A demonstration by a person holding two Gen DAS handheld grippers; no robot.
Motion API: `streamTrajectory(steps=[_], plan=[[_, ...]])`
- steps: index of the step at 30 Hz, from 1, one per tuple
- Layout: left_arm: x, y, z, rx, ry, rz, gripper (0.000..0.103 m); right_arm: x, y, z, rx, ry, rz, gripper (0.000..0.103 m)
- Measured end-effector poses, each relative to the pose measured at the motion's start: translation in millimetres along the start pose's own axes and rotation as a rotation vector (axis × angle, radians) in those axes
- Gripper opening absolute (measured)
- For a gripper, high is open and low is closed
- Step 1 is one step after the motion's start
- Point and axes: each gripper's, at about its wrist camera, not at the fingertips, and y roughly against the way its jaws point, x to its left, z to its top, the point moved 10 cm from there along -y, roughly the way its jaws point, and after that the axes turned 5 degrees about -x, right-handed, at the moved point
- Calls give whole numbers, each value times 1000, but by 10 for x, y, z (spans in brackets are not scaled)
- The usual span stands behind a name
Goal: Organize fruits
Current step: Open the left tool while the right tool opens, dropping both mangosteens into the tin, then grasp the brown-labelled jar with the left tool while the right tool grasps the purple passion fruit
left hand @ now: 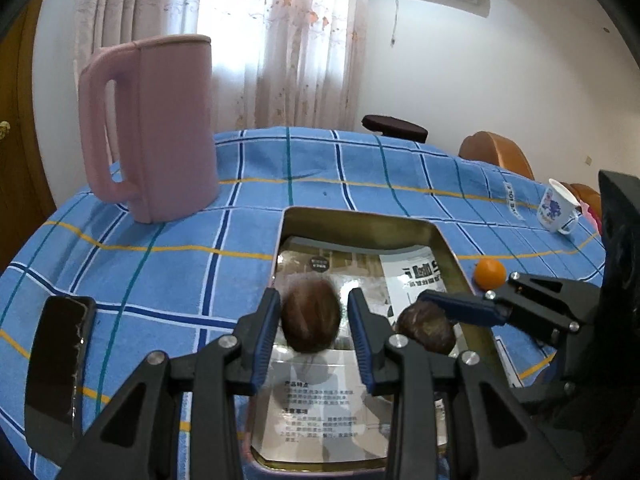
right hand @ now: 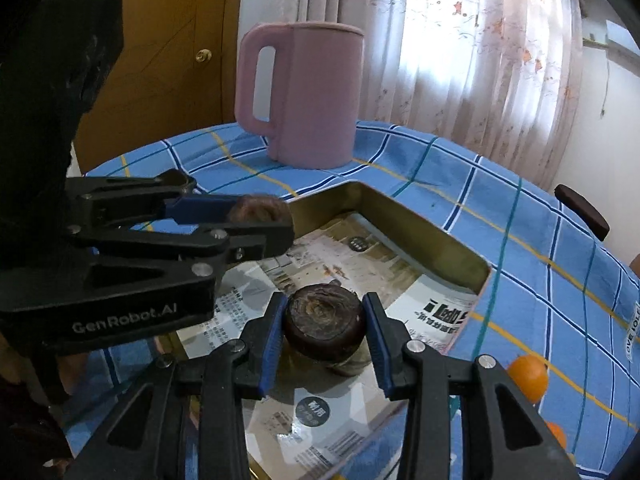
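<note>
Gripping one brown fruit (left hand: 311, 318) between its blue pads, the left hand-held gripper (left hand: 313, 320) hung over the paper-lined tray (left hand: 448, 246). The right hand-held gripper (right hand: 325, 326), beside a casing marked "GenRobot.AI", clamped a second brown fruit (right hand: 325, 322) above the same tray. An orange (left hand: 489, 274) lay on the worktop's checked cloth (left hand: 160, 272), with a pink jug (left hand: 154, 128), a phone (left hand: 56, 360) and a printed mug (left hand: 558, 207) around.

left tool (left hand: 312, 320) clamps brown fruit (left hand: 311, 320) | over tin tray (left hand: 360, 220)
</note>
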Motion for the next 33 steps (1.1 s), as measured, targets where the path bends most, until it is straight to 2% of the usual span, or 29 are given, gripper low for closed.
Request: streamTrajectory(steps=[1, 2, 3, 4, 6, 12, 15, 18, 22, 28, 33], plan=[[-1, 25, 9, -7, 0, 5, 48, 1, 6, -1, -3, 6, -8, 55], [7, 48, 20, -14, 3, 12, 54, -2, 23, -4, -7, 9, -14, 56], [15, 79, 33, -25, 6, 19, 64, -15, 62, -9, -9, 1, -16, 56], [14, 126, 54, -42, 9, 22, 68, -26, 79, -12, -9, -5, -16, 56], [-33, 248, 91, -73, 4, 23, 70, -66, 223, -48, -15, -10, -25, 56], [-421, 506, 88, -127, -17, -49, 89, -377, 844, -267, -52, -64, -105, 57], [-731, 569, 27, -124, -46, -107, 89, -667, 1267, -477, -72, -96, -210, 57], [-1032, 556, -62, -106, -73, -152, 91, -1029, 1664, -766, -84, -193, -295, 58], [-1466, 451, -209, -59, -127, -205, 91, -1458, 1967, -1160, -55, -302, -390, 59], [-1827, 345, -356, -17, -182, -223, 91, -1732, 1925, -1478, -15, -410, -388, 59], [-1956, 248, -421, 16, -206, -224, 91, -1854, 1808, -1621, 7, -494, -352, 59]])
